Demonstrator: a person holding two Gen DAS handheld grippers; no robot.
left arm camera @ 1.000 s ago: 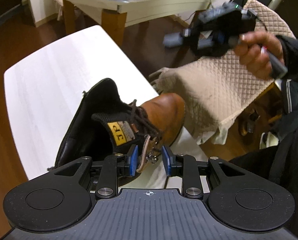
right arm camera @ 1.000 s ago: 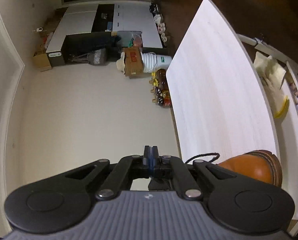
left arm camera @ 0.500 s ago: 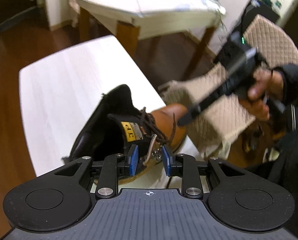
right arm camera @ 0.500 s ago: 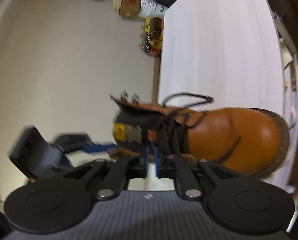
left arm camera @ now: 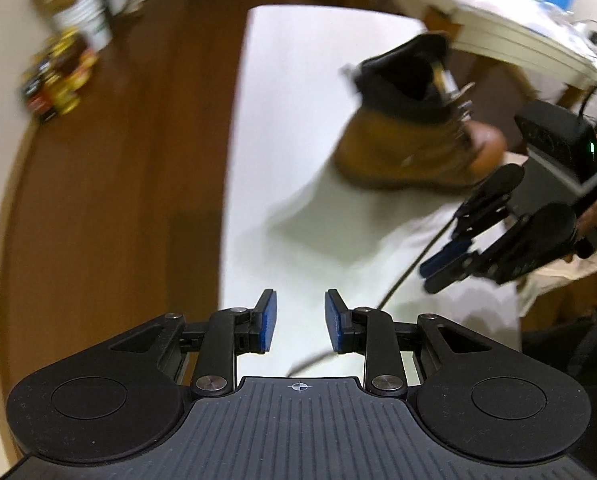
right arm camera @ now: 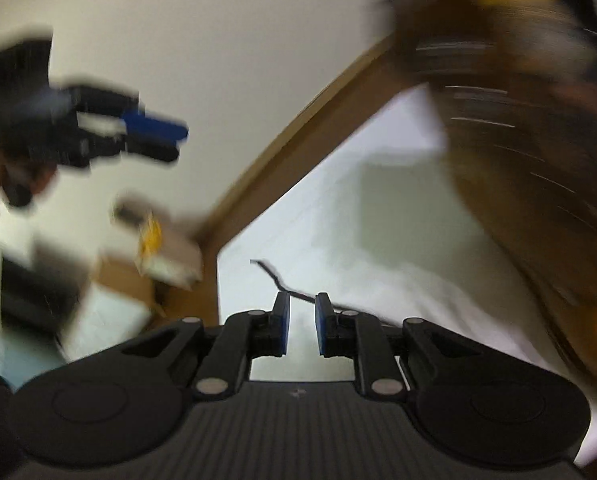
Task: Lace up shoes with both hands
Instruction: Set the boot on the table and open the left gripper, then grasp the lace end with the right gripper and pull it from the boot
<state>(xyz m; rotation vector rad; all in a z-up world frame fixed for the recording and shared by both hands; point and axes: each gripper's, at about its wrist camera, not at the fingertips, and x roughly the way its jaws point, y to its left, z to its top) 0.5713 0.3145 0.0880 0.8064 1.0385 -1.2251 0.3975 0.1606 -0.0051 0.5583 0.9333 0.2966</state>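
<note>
Both grippers (left arm camera: 300, 316) (right arm camera: 301, 330) off boot (left arm camera: 414, 148), seemingly.

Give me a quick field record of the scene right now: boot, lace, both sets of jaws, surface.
boot: tan lace-up boot upright on the white table
lace: dark loose lace trailing across the table, lying beyond the right jaws
left gripper: jaws open, nothing between them, apart from the boot
right gripper: jaws have just been opening; nothing clamped
image quality: both views motion-blurred
laced state: cannot tell
</note>
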